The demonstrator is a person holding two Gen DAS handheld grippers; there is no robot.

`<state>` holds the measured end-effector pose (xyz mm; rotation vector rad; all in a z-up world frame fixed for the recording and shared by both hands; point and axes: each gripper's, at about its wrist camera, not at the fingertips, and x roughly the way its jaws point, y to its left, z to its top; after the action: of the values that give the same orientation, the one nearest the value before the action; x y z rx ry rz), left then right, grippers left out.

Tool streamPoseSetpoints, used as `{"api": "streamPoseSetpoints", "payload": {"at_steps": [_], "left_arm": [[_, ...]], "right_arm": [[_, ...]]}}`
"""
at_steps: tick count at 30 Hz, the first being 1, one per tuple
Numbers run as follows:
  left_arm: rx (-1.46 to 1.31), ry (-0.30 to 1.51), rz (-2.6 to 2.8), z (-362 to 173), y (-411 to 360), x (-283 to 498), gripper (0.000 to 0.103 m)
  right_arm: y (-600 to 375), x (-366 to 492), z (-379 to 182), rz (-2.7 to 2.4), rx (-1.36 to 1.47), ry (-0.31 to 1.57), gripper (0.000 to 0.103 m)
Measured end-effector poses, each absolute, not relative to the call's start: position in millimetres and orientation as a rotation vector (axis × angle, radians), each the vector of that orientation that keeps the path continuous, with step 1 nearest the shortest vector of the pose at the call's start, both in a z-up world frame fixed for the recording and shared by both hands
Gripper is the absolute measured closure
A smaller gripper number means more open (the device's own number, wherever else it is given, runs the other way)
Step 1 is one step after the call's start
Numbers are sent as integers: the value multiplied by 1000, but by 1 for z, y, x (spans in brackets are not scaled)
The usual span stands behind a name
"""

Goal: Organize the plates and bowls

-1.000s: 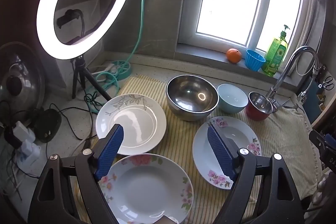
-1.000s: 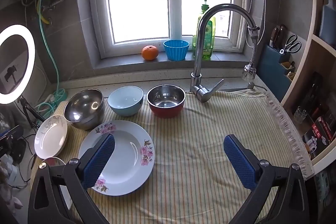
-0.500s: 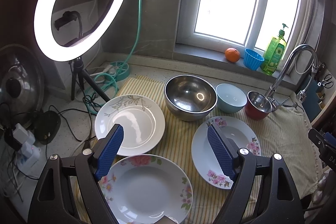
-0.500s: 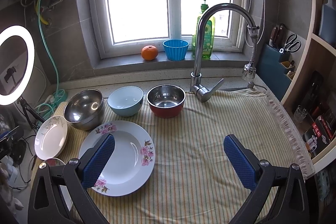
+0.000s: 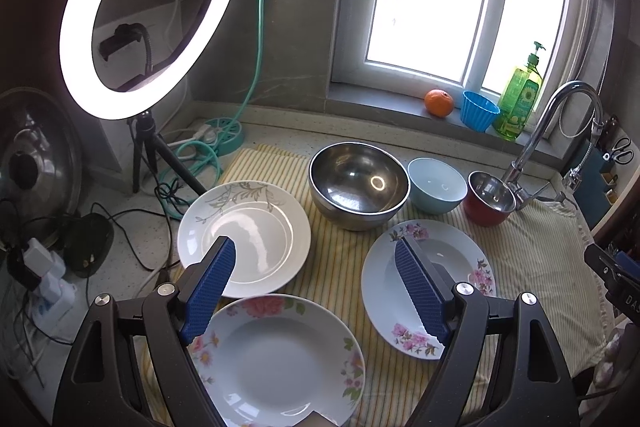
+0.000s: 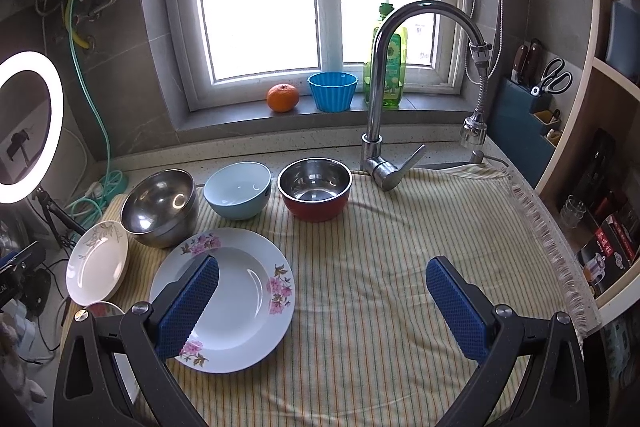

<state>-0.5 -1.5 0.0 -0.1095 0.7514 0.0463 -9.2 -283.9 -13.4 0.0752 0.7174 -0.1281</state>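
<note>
With both tools spread wide and empty above the bench, the left tool (image 5: pixel 312 279) should drop low and pinch the near plate (image 5: pixel 276 359) by its rim.

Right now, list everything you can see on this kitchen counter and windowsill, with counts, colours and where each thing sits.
Plates: 3, white, two with pink flowers, one with grey leaves; near half of striped cloth.
Steel mixing bowl: 1, silver; behind plates, left.
Ceramic bowl: 1, light blue; middle of bowl row.
Steel-lined bowl: 1, red outside; beside faucet.
Striped cloth: 1, yellow-green; covers counter.
Faucet: 1, chrome; behind cloth.
Orange: 1; windowsill.
Fluted cup: 1, blue; windowsill.
Soap bottle: 1, green; windowsill.
Ring light: 1, white, lit; far left.
Left gripper: blue jaws open, empty.
Right gripper: blue jaws open, empty.
</note>
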Motion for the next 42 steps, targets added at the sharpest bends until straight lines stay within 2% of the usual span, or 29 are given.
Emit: {"api": "streamPoseSetpoints", "payload": {"at_steps": [42], "left_arm": [[-104, 761, 23, -1, -7, 0, 21]], "right_arm": [[-284, -3, -17, -121, 77, 737, 0]]}}
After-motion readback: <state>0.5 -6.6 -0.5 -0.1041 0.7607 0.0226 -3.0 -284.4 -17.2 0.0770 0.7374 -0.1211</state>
